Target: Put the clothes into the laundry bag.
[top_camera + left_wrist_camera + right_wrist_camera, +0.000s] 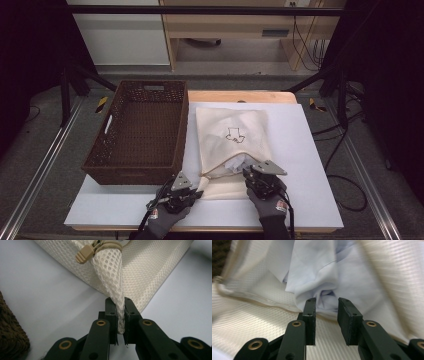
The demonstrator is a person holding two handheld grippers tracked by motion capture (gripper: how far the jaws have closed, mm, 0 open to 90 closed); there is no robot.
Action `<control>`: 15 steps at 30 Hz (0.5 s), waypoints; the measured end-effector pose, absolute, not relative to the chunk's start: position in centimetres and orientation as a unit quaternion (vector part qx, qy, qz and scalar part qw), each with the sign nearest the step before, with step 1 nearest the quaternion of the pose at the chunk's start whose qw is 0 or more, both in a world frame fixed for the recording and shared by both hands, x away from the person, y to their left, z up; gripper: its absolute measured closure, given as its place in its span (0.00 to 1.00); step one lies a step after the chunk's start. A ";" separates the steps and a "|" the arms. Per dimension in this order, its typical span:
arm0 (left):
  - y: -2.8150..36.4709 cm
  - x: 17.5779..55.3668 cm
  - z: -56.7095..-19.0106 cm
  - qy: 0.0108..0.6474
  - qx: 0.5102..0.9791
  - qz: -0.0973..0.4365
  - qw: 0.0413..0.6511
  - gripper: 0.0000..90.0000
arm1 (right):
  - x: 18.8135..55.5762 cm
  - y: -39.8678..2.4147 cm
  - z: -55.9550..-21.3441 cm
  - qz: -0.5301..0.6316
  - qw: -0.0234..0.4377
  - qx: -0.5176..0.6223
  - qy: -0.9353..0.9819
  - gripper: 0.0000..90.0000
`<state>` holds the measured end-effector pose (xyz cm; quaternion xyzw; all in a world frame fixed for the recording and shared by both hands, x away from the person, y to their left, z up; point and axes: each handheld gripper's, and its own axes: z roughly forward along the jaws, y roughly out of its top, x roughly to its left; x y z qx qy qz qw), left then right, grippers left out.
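A: Item 1, mesh laundry bag (231, 137): flat on the white board (310, 165), right of the wicker basket (137, 130). Left gripper (121, 315) clamped tight on the corner below the zipper pull (83, 253).

B: Item 2, pale blue garment (317, 277) in the bag's mouth. Right gripper (326, 310): jaws part open, holding nothing. Risks: pinching mesh along with cloth; the corner slipping free.

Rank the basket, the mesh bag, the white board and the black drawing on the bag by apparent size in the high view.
1. White board
2. Basket
3. Mesh bag
4. Drawing
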<state>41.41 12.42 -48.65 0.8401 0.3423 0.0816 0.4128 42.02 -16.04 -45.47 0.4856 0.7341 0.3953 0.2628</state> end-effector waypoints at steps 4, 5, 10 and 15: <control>12.3 41.3 -48.5 0.347 0.840 0.087 0.409 0.92 | 40.2 -18.4 -44.1 0.399 0.286 0.491 0.720 0.73; 12.3 41.3 -48.5 0.348 0.839 0.086 0.409 0.92 | 39.9 -19.1 -43.9 0.385 0.299 0.496 0.719 0.71; 12.4 41.3 -48.4 0.351 0.837 0.081 0.413 0.92 | 40.0 -20.6 -45.3 0.357 0.291 0.516 0.722 0.69; 12.3 41.2 -48.5 0.351 0.837 0.083 0.411 0.92 | 40.8 -21.0 -47.2 0.331 0.270 0.528 0.734 0.76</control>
